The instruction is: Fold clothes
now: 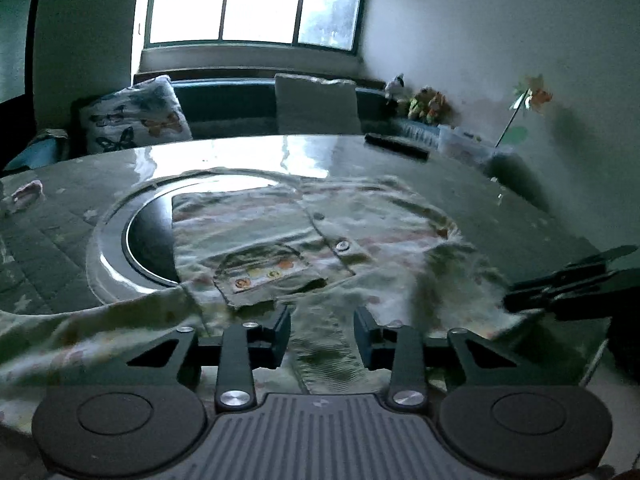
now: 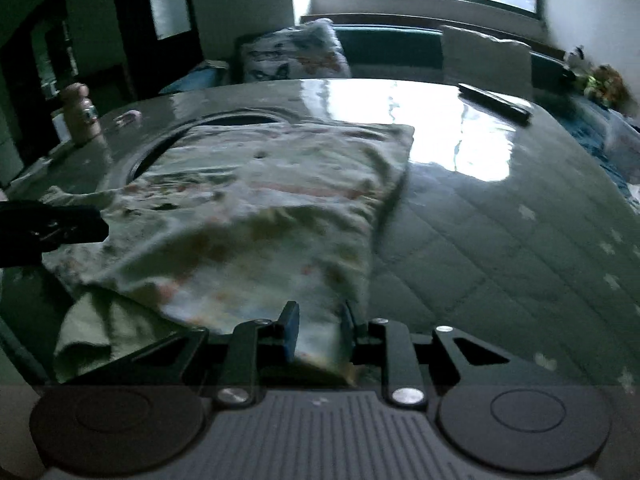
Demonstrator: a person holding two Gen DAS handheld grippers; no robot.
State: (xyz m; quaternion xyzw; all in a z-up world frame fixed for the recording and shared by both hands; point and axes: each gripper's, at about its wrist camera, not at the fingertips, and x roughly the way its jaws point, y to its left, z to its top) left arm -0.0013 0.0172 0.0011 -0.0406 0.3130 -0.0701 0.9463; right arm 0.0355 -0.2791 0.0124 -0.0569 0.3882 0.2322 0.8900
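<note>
A pale printed baby garment [image 1: 320,220] with snap buttons and a small pocket lies spread over the table [image 1: 60,240]. My left gripper [image 1: 322,332] sits at its near edge, jaws closed in on a ribbed band of the cloth. In the right wrist view the same garment [image 2: 260,184] rises from the table [image 2: 500,240] into my right gripper [image 2: 320,328], which is shut on a bunched edge. The right gripper [image 1: 560,292] shows at the garment's right side, and the left gripper [image 2: 52,228] at its left side.
A round metal ring [image 1: 112,240] set in the table lies partly under the garment. A dark remote [image 1: 396,146] lies at the far right, and a small pink item [image 1: 24,196] at the far left. A bottle [image 2: 82,114] stands at the left. Behind is a butterfly cushion [image 1: 136,116].
</note>
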